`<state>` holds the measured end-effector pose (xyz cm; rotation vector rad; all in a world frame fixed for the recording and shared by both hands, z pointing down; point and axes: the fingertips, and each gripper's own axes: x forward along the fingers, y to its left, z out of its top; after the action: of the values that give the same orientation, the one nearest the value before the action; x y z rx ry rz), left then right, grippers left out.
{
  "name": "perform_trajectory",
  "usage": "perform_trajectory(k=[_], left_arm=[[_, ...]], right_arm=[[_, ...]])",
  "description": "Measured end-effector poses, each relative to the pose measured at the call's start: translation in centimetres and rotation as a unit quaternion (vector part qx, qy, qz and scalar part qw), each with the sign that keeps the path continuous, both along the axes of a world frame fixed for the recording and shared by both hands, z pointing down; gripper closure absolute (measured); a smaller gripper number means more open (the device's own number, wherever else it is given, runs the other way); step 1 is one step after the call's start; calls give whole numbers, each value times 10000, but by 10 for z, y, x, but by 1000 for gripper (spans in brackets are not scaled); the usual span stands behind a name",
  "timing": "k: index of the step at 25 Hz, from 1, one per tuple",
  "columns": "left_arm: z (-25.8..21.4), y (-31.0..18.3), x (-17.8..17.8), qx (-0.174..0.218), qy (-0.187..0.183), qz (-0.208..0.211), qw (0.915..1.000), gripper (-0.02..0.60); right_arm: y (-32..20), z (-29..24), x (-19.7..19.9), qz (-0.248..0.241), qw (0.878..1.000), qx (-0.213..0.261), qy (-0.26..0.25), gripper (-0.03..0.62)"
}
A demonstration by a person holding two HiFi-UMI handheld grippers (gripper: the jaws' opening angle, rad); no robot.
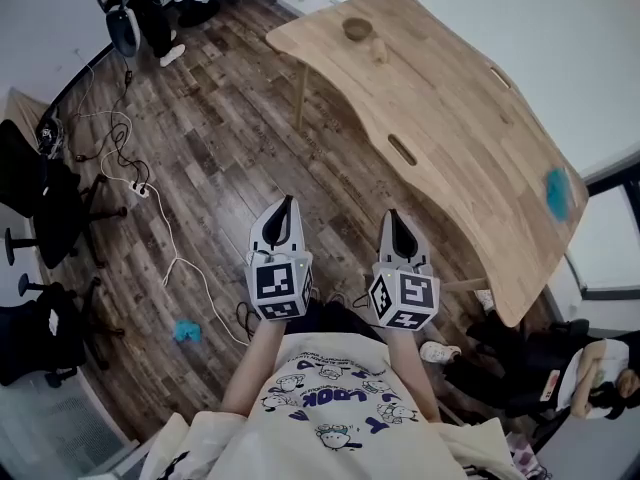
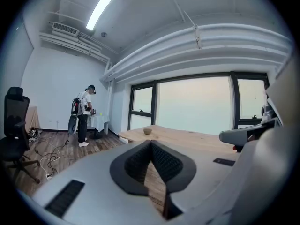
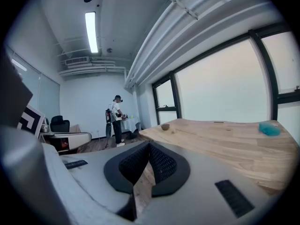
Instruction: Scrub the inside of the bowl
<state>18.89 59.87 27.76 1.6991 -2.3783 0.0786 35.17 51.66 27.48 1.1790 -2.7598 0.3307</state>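
Bowl sits at far end of desk, contents not discernible; blue object lies well apart, near the other end. Left claw and right claw are both pressed together with nothing between, held side by side over floor, short of desk, tipped slightly down.

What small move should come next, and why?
Probably a step toward the table. The left gripper and right gripper are both shut and empty over the floor. The bowl and a teal object, likely the scrubber, sit untouched at opposite ends of the tabletop.
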Motion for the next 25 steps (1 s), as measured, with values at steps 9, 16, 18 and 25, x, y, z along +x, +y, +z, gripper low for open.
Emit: perform_trajectory(k=[9,16,18,25], left_arm=[[-1,-13,9,-2,-80,-101,9999,554],[8,-15,10,-155,-49,-228,9996,555],[10,-15,9,-186,-33,-276,9994,555],[20,-29,-3,-294,-5,-309,9991,555]], right_arm=[[-17,2,8,-132,9999,42,-47,588],[-32,10,15,-166,9999,-31,-7,588],[-33,13,13,-194,9998,-70,-3,588],[-43,24,-5,-328,9993,-196,57,588]])
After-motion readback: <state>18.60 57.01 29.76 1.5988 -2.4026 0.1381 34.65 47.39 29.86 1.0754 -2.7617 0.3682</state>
